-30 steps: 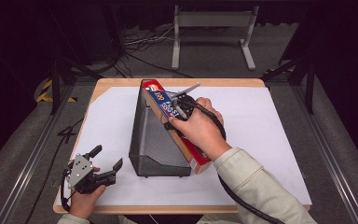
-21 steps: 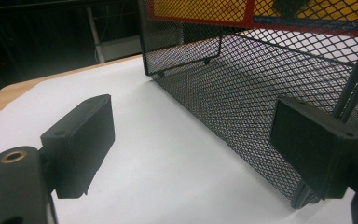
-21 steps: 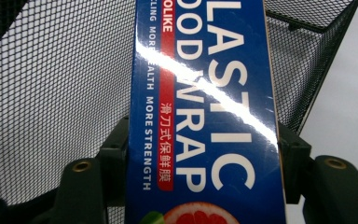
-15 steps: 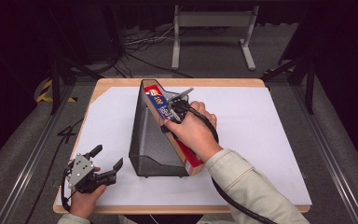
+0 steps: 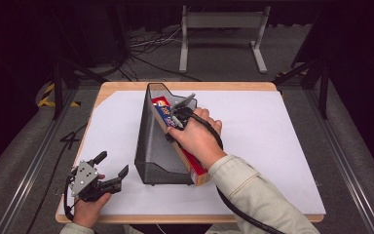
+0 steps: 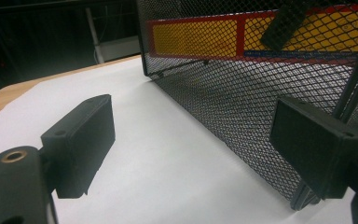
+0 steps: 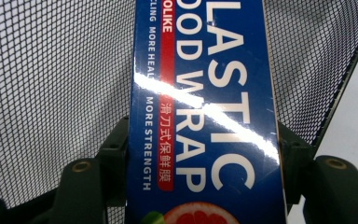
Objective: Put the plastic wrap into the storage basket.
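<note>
Two tongs in play: the right tongs (image 7: 200,154), clamped on the plastic wrap box (image 7: 200,93), have sunk it deeper into the mesh file holder (image 5: 151,146), nearly seated, while the left tongs (image 5: 108,171) wait wide open, empty.

Overhead forward view; two close fingers-level views

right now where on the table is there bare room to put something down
Free: the white sheet right of the mesh file holder, and the strip left of it, beyond the left claw. Crowded: the holder itself, where the right claw grips the plastic wrap box.
</note>
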Available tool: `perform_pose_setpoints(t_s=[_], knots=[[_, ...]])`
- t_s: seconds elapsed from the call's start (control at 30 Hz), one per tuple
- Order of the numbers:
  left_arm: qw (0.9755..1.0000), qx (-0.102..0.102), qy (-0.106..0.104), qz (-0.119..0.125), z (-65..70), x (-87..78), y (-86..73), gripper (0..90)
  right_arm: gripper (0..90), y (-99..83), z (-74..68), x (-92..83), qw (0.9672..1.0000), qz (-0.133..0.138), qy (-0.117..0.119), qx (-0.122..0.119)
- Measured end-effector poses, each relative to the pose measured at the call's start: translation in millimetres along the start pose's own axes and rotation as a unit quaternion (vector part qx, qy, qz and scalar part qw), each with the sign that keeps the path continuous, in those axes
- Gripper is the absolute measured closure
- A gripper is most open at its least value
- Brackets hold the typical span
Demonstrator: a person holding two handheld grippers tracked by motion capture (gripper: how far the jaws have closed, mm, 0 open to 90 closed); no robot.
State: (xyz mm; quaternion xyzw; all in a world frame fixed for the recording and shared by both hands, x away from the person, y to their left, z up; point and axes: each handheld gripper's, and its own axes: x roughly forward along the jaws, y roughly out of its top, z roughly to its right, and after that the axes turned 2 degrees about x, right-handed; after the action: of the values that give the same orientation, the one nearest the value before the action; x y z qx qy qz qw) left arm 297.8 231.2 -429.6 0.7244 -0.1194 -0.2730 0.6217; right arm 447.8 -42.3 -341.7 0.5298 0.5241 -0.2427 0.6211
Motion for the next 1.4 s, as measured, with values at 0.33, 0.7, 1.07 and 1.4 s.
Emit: perform_pose_setpoints(t_s=[0.33, 0.7, 1.07, 1.4], knots=[[1.0, 0.0, 0.0, 0.0, 0.0, 0.0, 0.1, 15.0, 39.3, 4.0, -1.9, 5.6, 0.9997, -0.024, -0.005, -0.006], [1.0, -0.002, 0.002, -0.004, -0.1, 0.7, 0.0, 15.3, 39.1, 7.0, 1.9, 13.3, 0.9986, -0.045, -0.011, -0.026], [0.9999, -0.003, 0.01, -0.008, -0.7, -3.7, -2.2, 15.5, 38.3, 7.4, 8.2, 16.5, 0.9981, -0.044, -0.011, -0.043], [0.9999, -0.003, 0.008, -0.011, -1.2, -3.1, -2.5, 15.5, 29.0, 5.9, 8.4, 15.3, 0.9981, -0.042, 0.0, -0.045]])
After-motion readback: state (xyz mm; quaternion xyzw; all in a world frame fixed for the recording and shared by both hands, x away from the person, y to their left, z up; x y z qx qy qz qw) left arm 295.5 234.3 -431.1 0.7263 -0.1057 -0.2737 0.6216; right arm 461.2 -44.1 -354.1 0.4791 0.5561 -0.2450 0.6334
